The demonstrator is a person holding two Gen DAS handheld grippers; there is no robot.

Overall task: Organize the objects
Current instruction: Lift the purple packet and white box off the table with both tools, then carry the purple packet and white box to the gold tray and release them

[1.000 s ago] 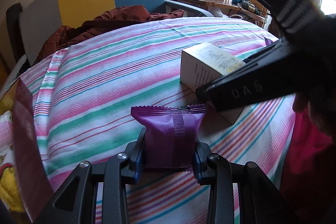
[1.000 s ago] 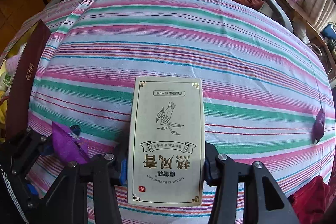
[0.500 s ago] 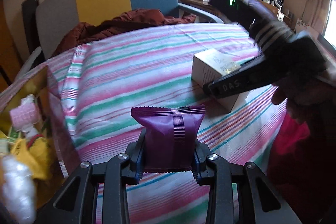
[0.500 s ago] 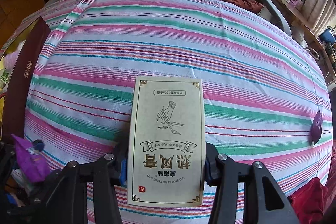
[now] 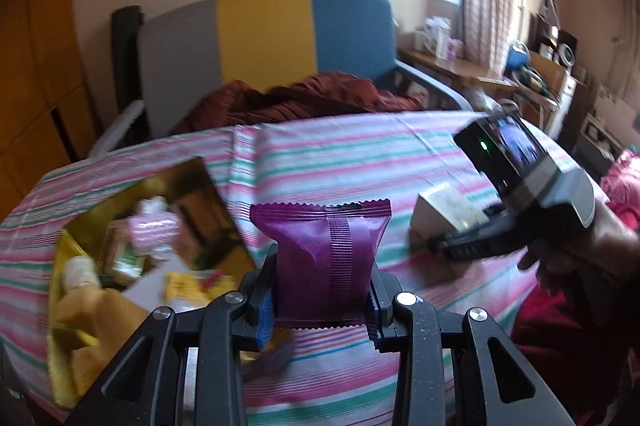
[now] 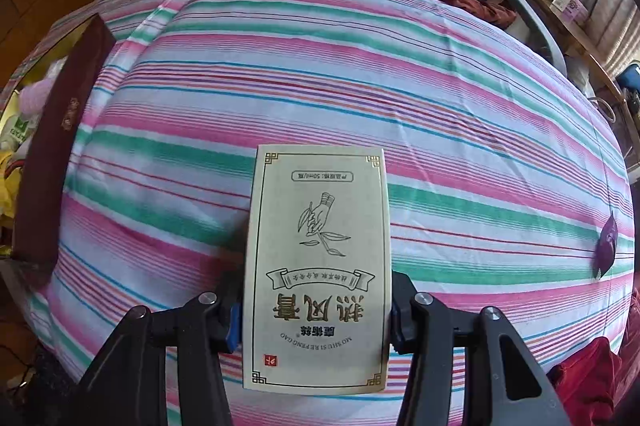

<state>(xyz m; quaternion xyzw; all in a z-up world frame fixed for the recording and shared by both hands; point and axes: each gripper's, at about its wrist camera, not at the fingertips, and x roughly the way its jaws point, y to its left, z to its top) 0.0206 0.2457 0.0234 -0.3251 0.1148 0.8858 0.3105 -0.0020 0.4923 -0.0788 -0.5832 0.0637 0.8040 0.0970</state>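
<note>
My left gripper [image 5: 320, 310] is shut on a purple snack packet [image 5: 326, 262], held upright above the striped cloth. Below and left of it lies an open box with a gold lining [image 5: 200, 178], holding several packets and small items. My right gripper [image 6: 316, 310] is shut on the sides of a cream carton with a hand-and-leaf drawing [image 6: 320, 266], which lies flat on the striped tablecloth [image 6: 360, 86]. In the left wrist view the carton [image 5: 440, 210] shows under the right gripper [image 5: 460, 250], held by a person's hand [image 5: 576, 258].
A second purple packet [image 6: 606, 242] lies near the cloth's right edge. The box's dark red wall [image 6: 60, 146] stands at the table's left side. A grey, yellow and blue chair [image 5: 264, 34] with brown-red fabric [image 5: 304, 98] is behind the table.
My left gripper has risen and swung left with the purple packet, bringing the open box into its view. It has left the right wrist view. The right gripper and carton have stayed put.
</note>
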